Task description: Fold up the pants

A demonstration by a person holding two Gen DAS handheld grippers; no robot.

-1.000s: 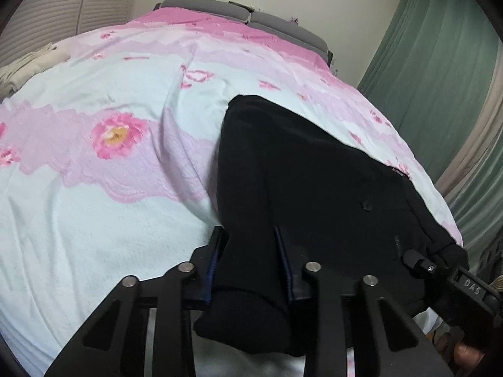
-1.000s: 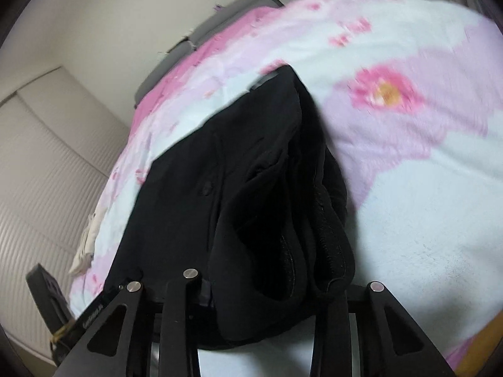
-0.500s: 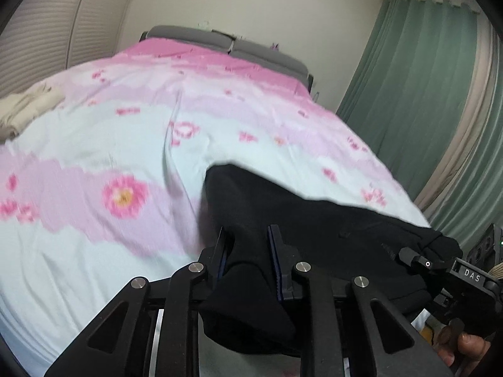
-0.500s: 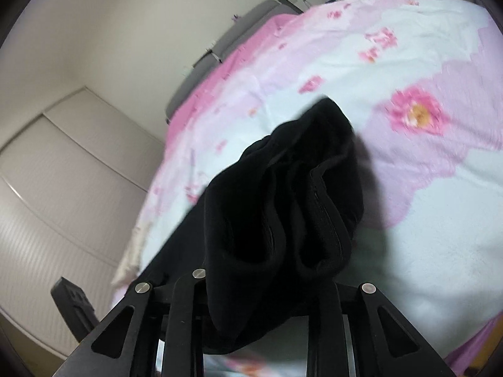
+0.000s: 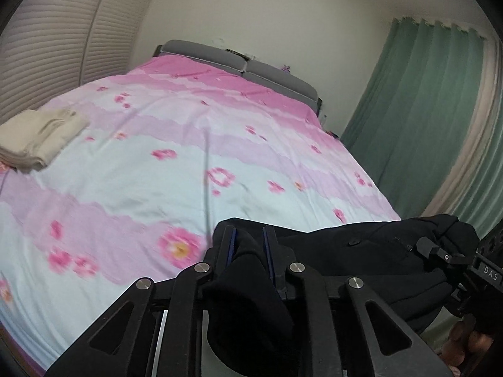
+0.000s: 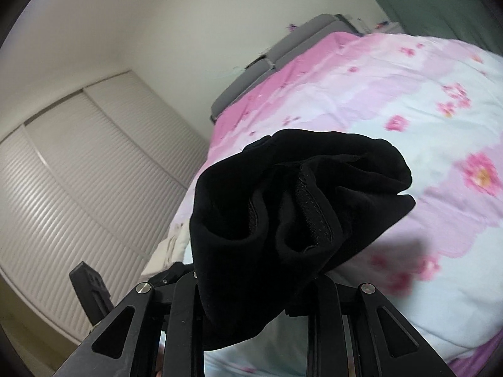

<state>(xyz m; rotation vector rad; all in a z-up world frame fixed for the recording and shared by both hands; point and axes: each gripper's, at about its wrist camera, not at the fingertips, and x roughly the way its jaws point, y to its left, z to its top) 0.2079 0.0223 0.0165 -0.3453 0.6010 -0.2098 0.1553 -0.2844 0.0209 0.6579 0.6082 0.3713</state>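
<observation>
Over on the far left of the left wrist view there's a folded cream stack of fabric [image 5: 41, 136] sitting on the bed [image 5: 220, 144] near the slatted closet doors [image 5: 59, 40], well apart from everything else. The bed has a pink and pale blue floral cover and a grey headboard [image 5: 239, 62] at the far end. Moving right, the left gripper [image 5: 248, 245] is pinching a bunch of the black pants [image 5: 361, 251], fingers pressed in on the cloth from both sides with a wad of it hanging down toward the camera. The pants stretch off to the right from there, raised off the bed near its near right corner, and you can see a small button on the fabric. Further right the other tool pokes in at the right edge, with cloth draped around it, and green curtains [image 5: 418, 119] hang behind. In the right wrist view, the closet doors [image 6: 78, 188] fill the left, the black left tool sticks up low on the left, and in the middle the right gripper [image 6: 254, 279] is clamped on a thick gathered bundle of the pants [image 6: 292, 207]; the fingertips are buried in cloth, so it's a pinch. The bundle sits up in the air, with the bed [image 6: 408, 110] to the right and behind.
</observation>
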